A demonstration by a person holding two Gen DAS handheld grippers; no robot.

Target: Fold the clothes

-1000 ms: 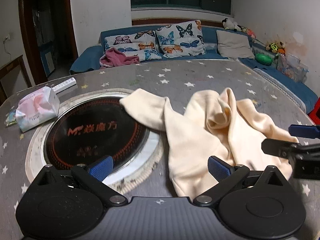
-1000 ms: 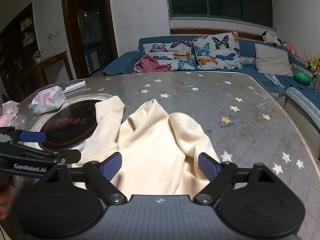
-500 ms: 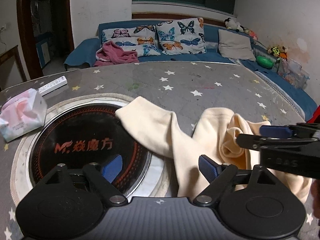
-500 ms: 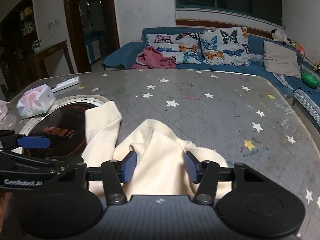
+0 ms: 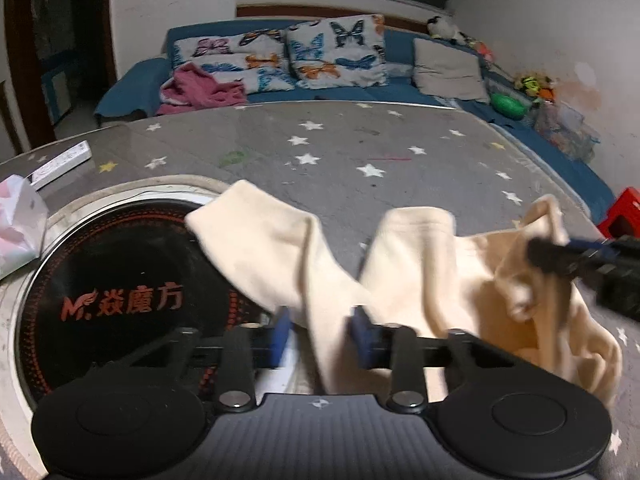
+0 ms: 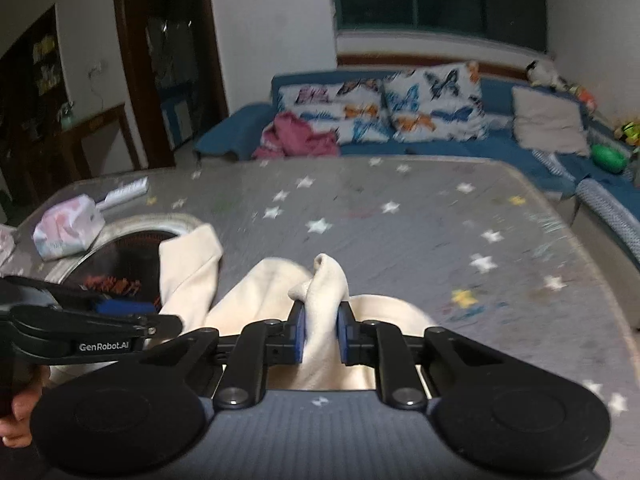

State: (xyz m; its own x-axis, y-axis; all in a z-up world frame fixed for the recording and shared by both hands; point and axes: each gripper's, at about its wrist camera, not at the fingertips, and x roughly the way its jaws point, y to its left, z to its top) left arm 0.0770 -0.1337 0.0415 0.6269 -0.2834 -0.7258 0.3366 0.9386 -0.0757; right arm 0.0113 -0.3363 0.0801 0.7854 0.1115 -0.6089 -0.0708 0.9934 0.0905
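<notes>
Lying crumpled on the grey star-print table (image 6: 440, 216), a cream fleece garment (image 5: 420, 264) partly overlaps the round black inset hob (image 5: 100, 280). Left gripper (image 5: 319, 334) & right gripper (image 6: 320, 334), both angled down, are closing, each pinching a fold of the garment.

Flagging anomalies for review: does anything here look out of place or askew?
Yes: one sleeve of the cream garment drapes over the round black cooktop set in the table. Left gripper and right gripper are closing on bunched folds.
</notes>
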